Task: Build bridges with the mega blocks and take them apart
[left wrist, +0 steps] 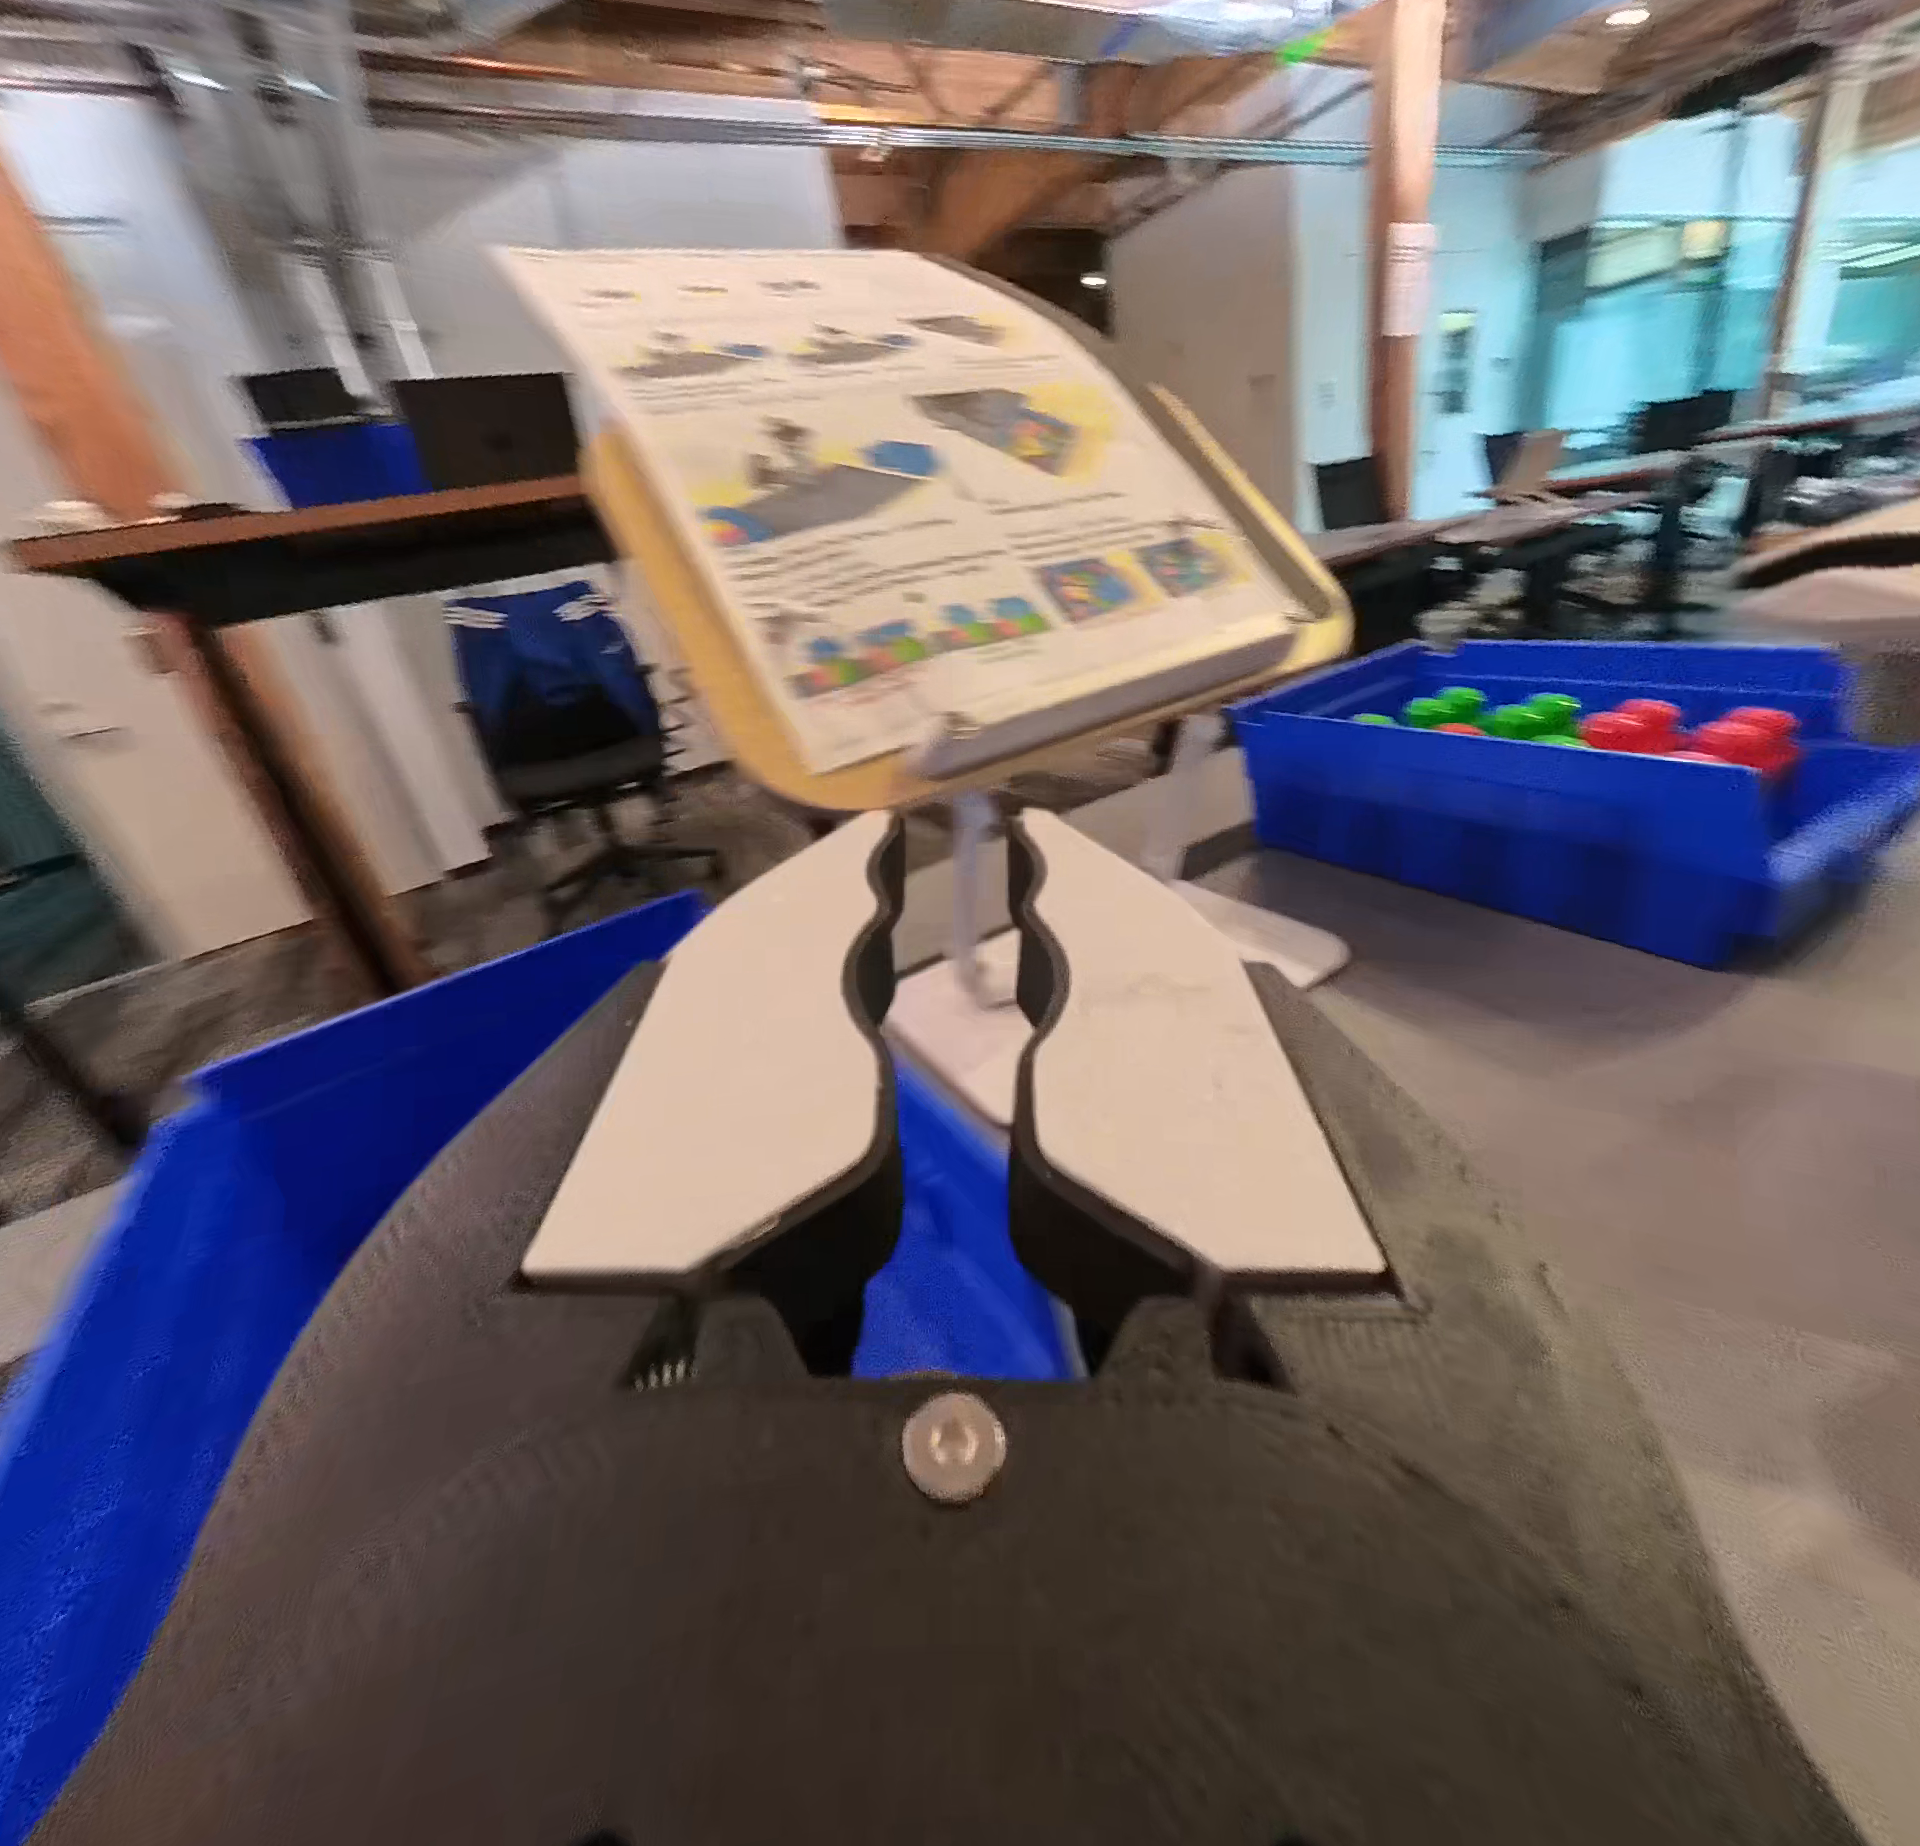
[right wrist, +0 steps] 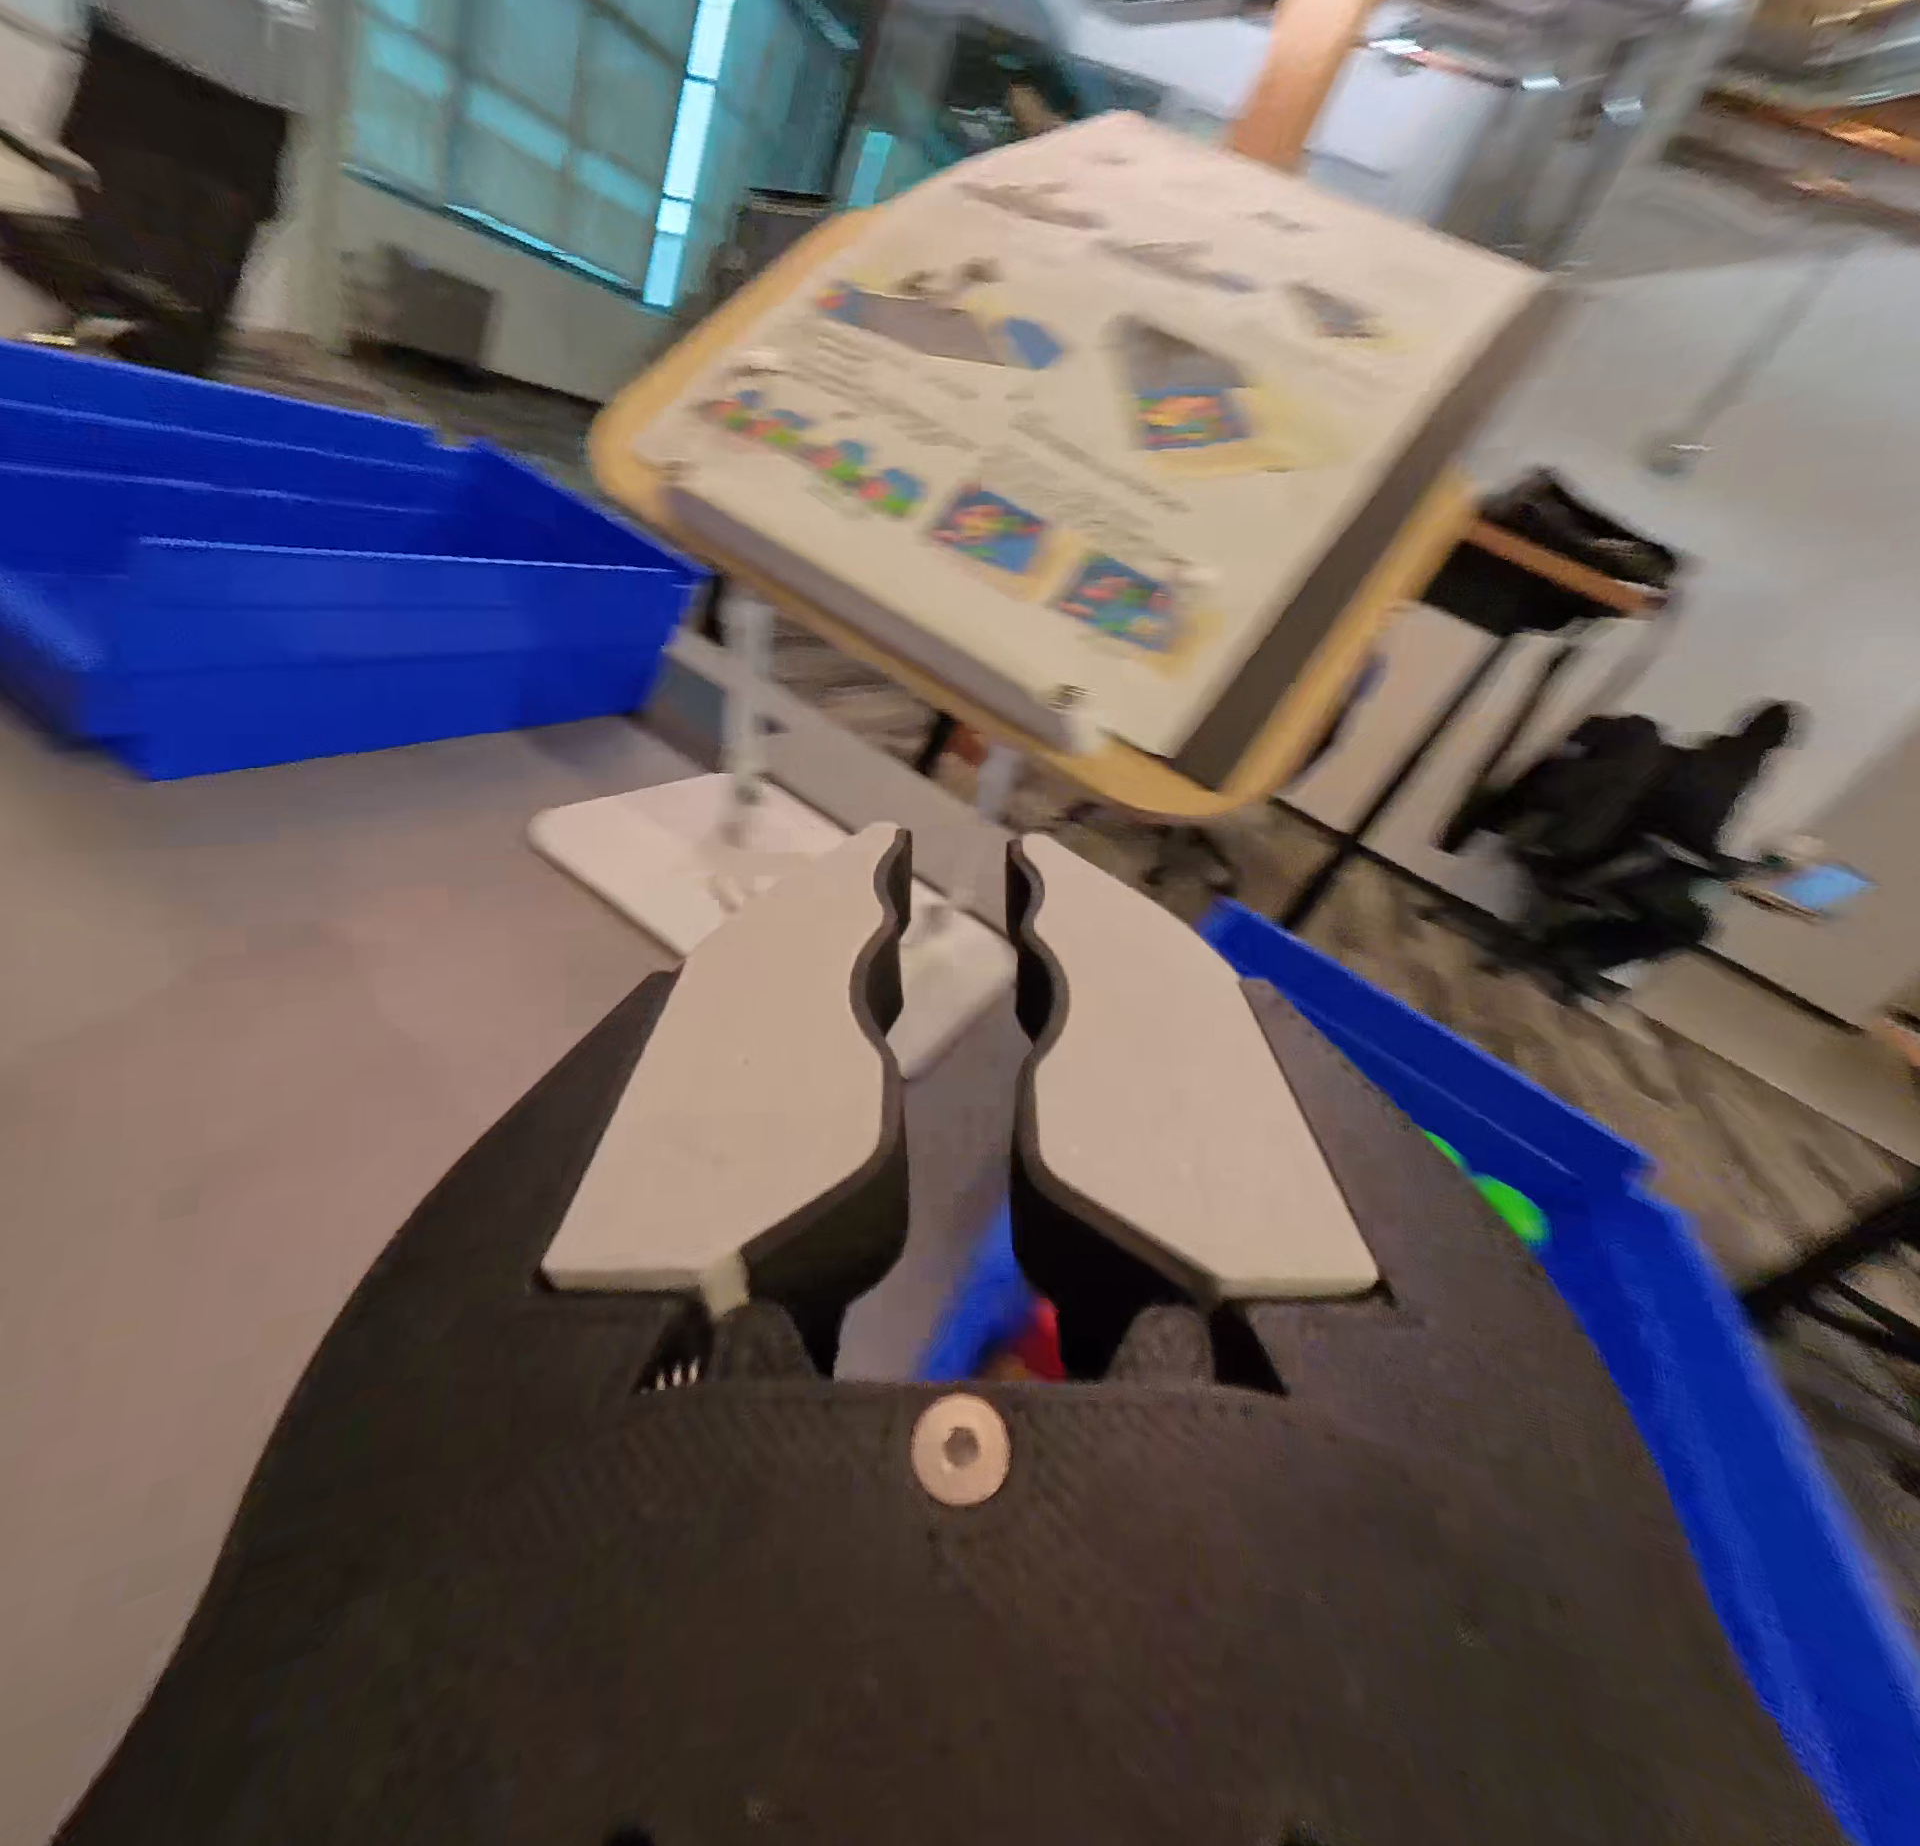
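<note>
A tilted board [left wrist: 914, 508] carrying a printed sheet of pictures stands on a white base [left wrist: 1278, 939] in the middle of the grey table [left wrist: 1558, 1121], straight ahead of both tongs and nearer than anything else in front of them. Its thin post shows through the gap of each pair.

Two blue bins are in sight. One [left wrist: 1558, 830] sits on the table to the right of the board in the left wrist view and holds the blocks; the same bin runs along the right edge of the right wrist view [right wrist: 1714, 1381]. The other [left wrist: 312, 1225] lies under and to the left of the left tongs, and shows as a blurred blue shape at far left in the right wrist view [right wrist: 312, 601].

The blocks are chunky plastic pieces with rounded studs, green ones [left wrist: 1496, 716] and red ones [left wrist: 1704, 731], heaped in the bin; blur prevents a count.

The left tongs [left wrist: 956, 840] stand slightly apart with nothing between the fingers. The right tongs [right wrist: 958, 851] are likewise slightly apart and bare.

Office chairs and desks fill the blurred room behind.
</note>
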### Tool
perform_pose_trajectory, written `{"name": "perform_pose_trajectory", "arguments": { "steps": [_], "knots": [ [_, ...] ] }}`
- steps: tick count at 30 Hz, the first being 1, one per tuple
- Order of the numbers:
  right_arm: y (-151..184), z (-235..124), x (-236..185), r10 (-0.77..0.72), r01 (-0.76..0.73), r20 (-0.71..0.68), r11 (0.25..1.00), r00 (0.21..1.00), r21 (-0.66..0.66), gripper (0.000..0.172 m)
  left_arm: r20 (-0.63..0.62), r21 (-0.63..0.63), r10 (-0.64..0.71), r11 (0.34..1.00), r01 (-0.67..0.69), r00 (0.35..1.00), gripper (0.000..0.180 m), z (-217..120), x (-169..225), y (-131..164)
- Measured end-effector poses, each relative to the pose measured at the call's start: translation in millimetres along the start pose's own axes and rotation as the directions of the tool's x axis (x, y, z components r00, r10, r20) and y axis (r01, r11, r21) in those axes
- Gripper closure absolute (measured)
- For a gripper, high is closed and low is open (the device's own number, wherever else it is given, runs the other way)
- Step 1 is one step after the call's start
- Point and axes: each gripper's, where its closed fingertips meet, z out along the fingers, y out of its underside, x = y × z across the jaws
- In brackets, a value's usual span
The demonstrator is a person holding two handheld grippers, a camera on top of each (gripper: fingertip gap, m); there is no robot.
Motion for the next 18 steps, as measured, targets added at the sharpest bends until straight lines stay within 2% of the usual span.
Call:
{"name": "perform_pose_trajectory", "arguments": {
  "steps": [5,9,10,12,14,16,18],
  "knots": [
    [11,-59,117,0.098,-0.104,-0.325,0.995,0.941,0.001,0.135,0.303,-0.065,-0.005,0.998,0.026,0.953,0.128,-56,-102,9],
    [54,-92,187,0.065,-0.140,-0.488,0.983,0.871,-0.118,0.123,0.485,-0.165,0.024,0.984,0.064,0.874,0.092,-91,-165,34],
    [68,-96,198,0.077,-0.171,-0.505,0.975,0.860,-0.143,0.118,0.506,-0.191,0.024,0.978,0.084,0.862,0.088,-95,-174,43],
    [97,-99,213,0.108,-0.246,-0.530,0.949,0.841,-0.196,0.096,0.518,-0.242,0.020,0.962,0.124,0.855,0.083,-97,-186,62],
    [123,-94,215,0.123,-0.300,-0.520,0.914,0.845,-0.272,0.083,0.523,-0.301,0.028,0.941,0.154,0.852,0.081,-96,-192,82],
    [146,-90,214,0.078,-0.301,-0.516,0.882,0.853,-0.364,0.081,0.516,-0.352,0.045,0.922,0.163,0.856,0.075,-91,-195,98],
    [159,-84,213,0.072,-0.303,-0.498,0.864,0.864,-0.402,0.084,0.491,-0.374,-0.009,0.901,0.220,0.871,0.079,-84,-192,112]
  ]
}}
